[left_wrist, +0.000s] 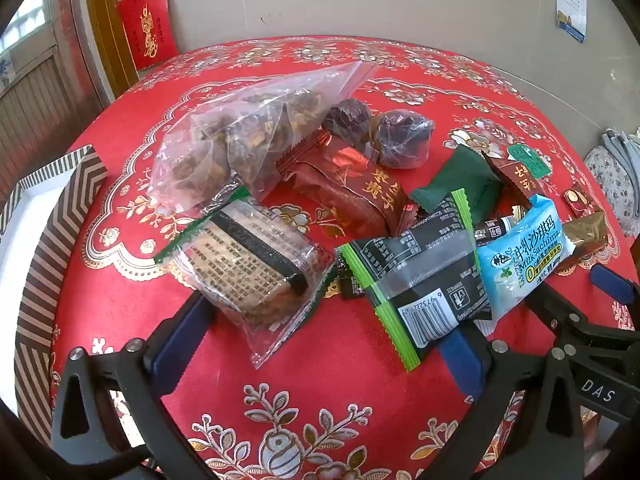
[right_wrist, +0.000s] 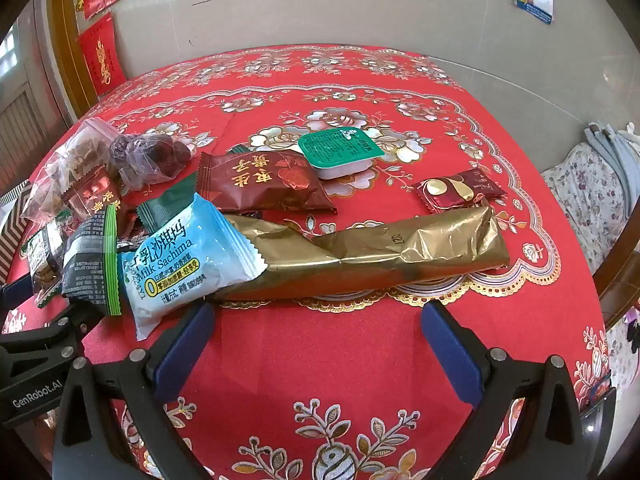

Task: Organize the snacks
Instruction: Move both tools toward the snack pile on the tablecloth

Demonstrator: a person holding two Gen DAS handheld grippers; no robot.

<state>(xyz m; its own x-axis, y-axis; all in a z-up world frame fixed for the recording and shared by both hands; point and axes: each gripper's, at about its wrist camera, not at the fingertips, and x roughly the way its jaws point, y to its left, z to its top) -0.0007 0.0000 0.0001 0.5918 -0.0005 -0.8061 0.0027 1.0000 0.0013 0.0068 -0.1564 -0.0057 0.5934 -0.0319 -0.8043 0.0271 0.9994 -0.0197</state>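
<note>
Snacks lie on a red patterned tablecloth (left_wrist: 320, 368). My left gripper (left_wrist: 324, 332) is open, with a clear green-edged cracker pack (left_wrist: 256, 264) and a black green-edged pack (left_wrist: 420, 276) lying between and just ahead of its fingers. A blue Milk Sachima pack (left_wrist: 520, 248) lies to the right, also in the right wrist view (right_wrist: 180, 260). My right gripper (right_wrist: 318, 320) is open and empty, just short of a long gold wrapper (right_wrist: 380, 252).
A clear bag of dried snacks (left_wrist: 240, 132), two dark wrapped balls (left_wrist: 380, 128), brown-red packs (left_wrist: 352, 184) (right_wrist: 264, 184), a green-lidded cup (right_wrist: 340, 152) and a small red candy (right_wrist: 456, 190) lie farther off. A striped box (left_wrist: 48, 248) stands at the left table edge.
</note>
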